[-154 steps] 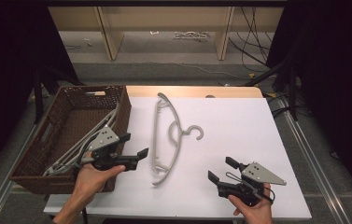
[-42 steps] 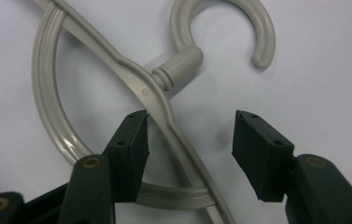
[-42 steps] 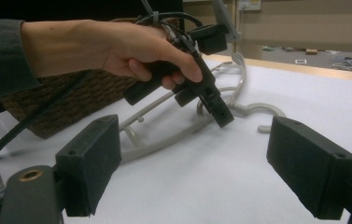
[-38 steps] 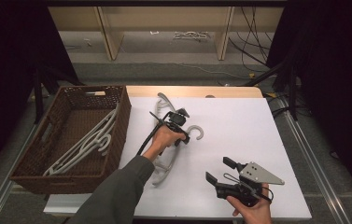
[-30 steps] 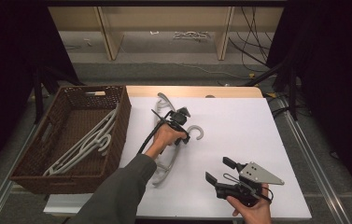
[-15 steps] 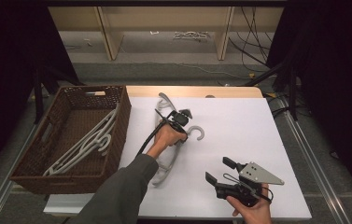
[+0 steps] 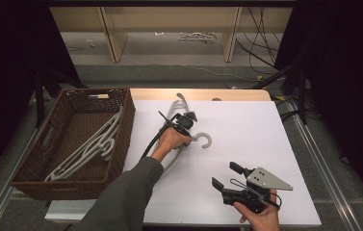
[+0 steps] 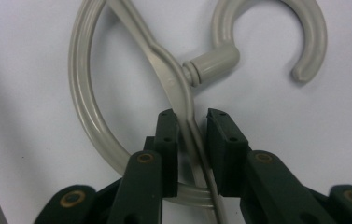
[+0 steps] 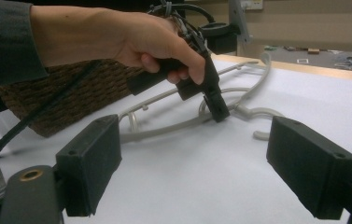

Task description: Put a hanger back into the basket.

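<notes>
On the white table (image 7: pixel 246 144), next to the wicker basket (image 7: pixel 73 139), the grey hanger (image 8: pixel 173 88) lies flat. My left gripper (image 8: pixel 192 121) has just been closing on its thin bar below the hook, nearly pinching it. My right gripper (image 9: pixel 211 158) hovers nearby, jaws spread, holding nothing.

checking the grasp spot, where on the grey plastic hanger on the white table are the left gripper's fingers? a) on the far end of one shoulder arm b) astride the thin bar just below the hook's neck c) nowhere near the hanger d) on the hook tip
b: in the left gripper view the left gripper has its fingers on either side of the grey plastic hanger's thin bar, just below the neck, the hook curling away beyond.
</notes>
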Demonstrator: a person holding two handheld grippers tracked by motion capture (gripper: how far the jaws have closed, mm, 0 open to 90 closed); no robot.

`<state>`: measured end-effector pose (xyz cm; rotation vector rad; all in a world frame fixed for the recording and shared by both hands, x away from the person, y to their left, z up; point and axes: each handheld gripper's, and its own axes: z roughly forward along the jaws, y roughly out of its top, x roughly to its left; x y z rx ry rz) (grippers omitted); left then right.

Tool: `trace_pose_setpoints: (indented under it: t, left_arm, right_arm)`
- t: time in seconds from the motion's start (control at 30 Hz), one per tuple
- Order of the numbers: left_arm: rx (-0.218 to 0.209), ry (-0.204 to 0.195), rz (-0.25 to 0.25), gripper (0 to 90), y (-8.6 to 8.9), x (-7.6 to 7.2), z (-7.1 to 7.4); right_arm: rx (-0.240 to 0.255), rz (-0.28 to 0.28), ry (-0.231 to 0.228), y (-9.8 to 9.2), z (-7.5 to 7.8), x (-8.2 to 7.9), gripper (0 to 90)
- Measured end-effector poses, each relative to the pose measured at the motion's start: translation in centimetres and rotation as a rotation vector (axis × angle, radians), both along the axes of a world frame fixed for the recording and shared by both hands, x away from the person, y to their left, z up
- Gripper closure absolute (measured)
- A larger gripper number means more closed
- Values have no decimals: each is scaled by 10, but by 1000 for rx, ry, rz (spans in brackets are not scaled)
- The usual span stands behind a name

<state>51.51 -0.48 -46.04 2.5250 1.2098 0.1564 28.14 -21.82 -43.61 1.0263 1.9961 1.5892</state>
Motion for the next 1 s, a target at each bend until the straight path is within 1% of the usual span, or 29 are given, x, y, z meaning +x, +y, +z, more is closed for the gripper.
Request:
trace_pose_setpoints:
  t: [0.03, 0.07, 0.1, 0.17, 0.2, 0.23, 0.27, 0.3, 0.33, 0.37, 0.4, 0.43, 0.47, 0.5, 0.53, 0.57, 0.6, 0.63, 0.67, 0.7, 0.73, 0.8, 0.83, 0.9, 0.93, 0.97, 1.0]
  left_arm:
    - [-5, 18, 19, 772, 0, -1, 0]
    - [-7, 19, 20, 778, 0, -1, 0]
    - [-10, 16, 21, 787, 0, -1, 0]
    - [-10, 16, 19, 806, 0, -1, 0]
    - [-4, 17, 12, 806, 2, -1, 0]
    - [-15, 6, 2, 824, 2, -1, -1]
    - [0, -7, -33, 824, 4, 1, 0]
    - [0, -7, -33, 824, 4, 1, 0]
    - [-5, 1, -47, 824, 5, 1, 1]
    - [-21, 10, -37, 825, 6, 1, 2]
    - [-32, 3, -47, 825, 7, 2, 3]
    - [-52, 7, -34, 825, 8, 1, 5]
    - [-73, 1, -30, 825, 10, 1, 8]
    - [-73, 1, -30, 825, 10, 1, 8]
    - [-127, 3, -10, 825, 14, 1, 16]
    - [-146, -22, -27, 825, 17, 3, 19]
    - [-165, -14, -29, 825, 19, 2, 22]
    - [-182, -13, -25, 825, 21, 2, 24]
    - [-184, -22, -34, 825, 24, 3, 26]
    - [-195, -24, -25, 825, 25, 2, 29]
    - [-195, -24, -25, 825, 25, 2, 29]
    - [-217, -37, -36, 826, 30, 3, 34]
    - [-218, -41, -39, 826, 32, 3, 37]
    - [-238, -43, -45, 826, 36, 3, 41]
    - [-238, -43, -45, 826, 36, 3, 41]
    - [-263, -42, -44, 826, 39, 3, 46]
    - [-275, -43, -49, 826, 41, 3, 48]
  right_arm:
    - [24, 7, -8, 1, -1, 1, 189]
    - [7, 1, -4, 0, 0, 0, 189]
    - [1, 1, -1, 0, 0, 0, 188]
    - [0, 1, -1, 0, 0, 0, 188]
    - [13, 6, -5, 0, 0, 0, 189]
    - [16, 9, -1, 0, 0, 0, 189]
    - [2, 0, -3, 0, 0, 0, 188]
    - [2, 0, -3, 0, 0, 0, 188]
    - [2, 2, -3, 0, 0, 0, 189]
    - [5, 0, -3, 0, 0, 0, 189]
    - [12, 3, -5, 0, 0, 0, 189]
    - [7, 5, -2, -1, 0, 0, 189]
    - [-1, 1, 4, -1, 0, 0, 189]
    - [-1, 1, 4, -1, 0, 0, 189]
    - [8, 6, 5, -1, 0, 0, 189]
    - [7, 5, 4, -1, 0, 0, 189]
    - [6, 5, 4, -1, 0, 0, 189]
    - [4, -1, -3, 0, 0, 1, 189]
    - [2, -1, 0, 0, 0, 0, 189]
    - [3, -1, -1, 0, 0, 0, 189]
    - [3, -1, -3, 0, 0, 0, 189]
    - [3, -2, -3, 0, 0, 1, 189]
    - [2, -2, 0, 0, -1, 1, 189]
    - [3, -3, -3, 0, 0, 1, 189]
    - [2, -2, 0, 0, 0, 1, 189]
    - [0, -2, 4, -1, 0, 0, 189]
    - [-1, -2, 5, -1, 0, 0, 189]
